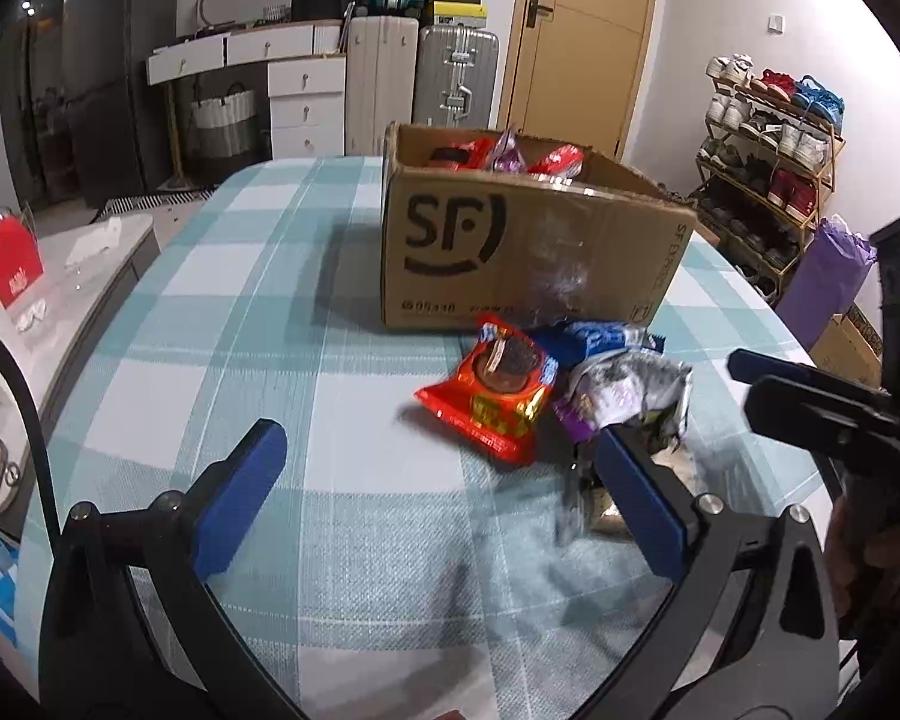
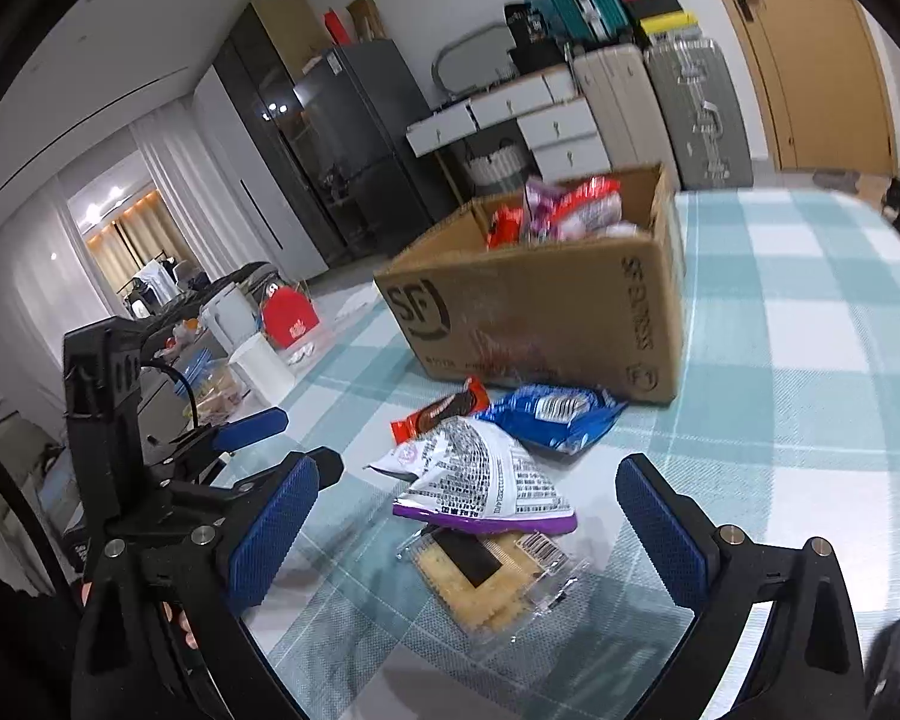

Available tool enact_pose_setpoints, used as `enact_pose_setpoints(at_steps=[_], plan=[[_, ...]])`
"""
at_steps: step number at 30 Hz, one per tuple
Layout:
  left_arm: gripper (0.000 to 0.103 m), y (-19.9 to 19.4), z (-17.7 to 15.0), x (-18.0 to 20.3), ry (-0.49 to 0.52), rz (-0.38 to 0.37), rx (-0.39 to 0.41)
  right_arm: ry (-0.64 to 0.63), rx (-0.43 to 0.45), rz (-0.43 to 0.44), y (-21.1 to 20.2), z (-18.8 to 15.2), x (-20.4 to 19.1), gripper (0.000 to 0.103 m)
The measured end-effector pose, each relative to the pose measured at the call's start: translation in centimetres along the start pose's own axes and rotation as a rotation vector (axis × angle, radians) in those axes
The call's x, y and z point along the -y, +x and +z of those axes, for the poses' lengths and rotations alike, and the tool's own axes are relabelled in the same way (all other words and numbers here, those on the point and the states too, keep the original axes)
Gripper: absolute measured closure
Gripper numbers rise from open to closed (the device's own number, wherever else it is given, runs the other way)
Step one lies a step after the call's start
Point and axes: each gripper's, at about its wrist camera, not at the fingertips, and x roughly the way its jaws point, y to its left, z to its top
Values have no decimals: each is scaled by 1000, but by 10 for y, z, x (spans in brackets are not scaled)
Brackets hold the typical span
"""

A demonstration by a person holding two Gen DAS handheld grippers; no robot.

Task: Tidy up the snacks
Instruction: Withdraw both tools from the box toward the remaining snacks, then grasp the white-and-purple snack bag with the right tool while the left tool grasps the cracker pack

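My bench (image 2: 810,324) wears a woven teal-and-white checked cloth, and on it stands an open corrugated cardboard box (image 2: 546,312) holding crinkly red and purple snack packets (image 2: 564,210). Just before it lie loose foil packets (red (image 1: 498,396), blue (image 2: 555,414), white-and-purple (image 2: 486,480)) and clear-wrapped crackers (image 2: 486,582), while my left tongs (image 1: 444,498) and right tongs (image 2: 468,534) both gape apart, gripping nothing.

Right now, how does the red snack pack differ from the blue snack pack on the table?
The red pack shows a round chocolate biscuit on its front; the blue pack shows a white label. The red pack lies on the left of the pile, the blue pack further right, nearer the box corner. In the right wrist view the white-purple bag covers part of the red pack, while the blue pack shows nearly whole. Both lie on the checked cloth, outside the box.
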Motion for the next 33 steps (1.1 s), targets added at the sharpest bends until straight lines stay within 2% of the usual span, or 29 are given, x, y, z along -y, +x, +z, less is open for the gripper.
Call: enact_pose_setpoints(at_steps=[15, 17, 19, 26, 33], plan=[[0, 23, -19, -14, -36, -20, -70, 21, -110, 17, 64, 2, 2, 2], [0, 23, -21, -16, -43, -18, -76, 31, -124, 21, 71, 2, 3, 6], [0, 24, -22, -18, -50, -18, -79, 43, -139, 37, 77, 1, 4, 19], [0, 25, -27, -18, -61, -15, -92, 13, -149, 30, 82, -1, -2, 33], [0, 16, -30, -15, -58, -11, -89, 28, -133, 43, 79, -2, -2, 36]])
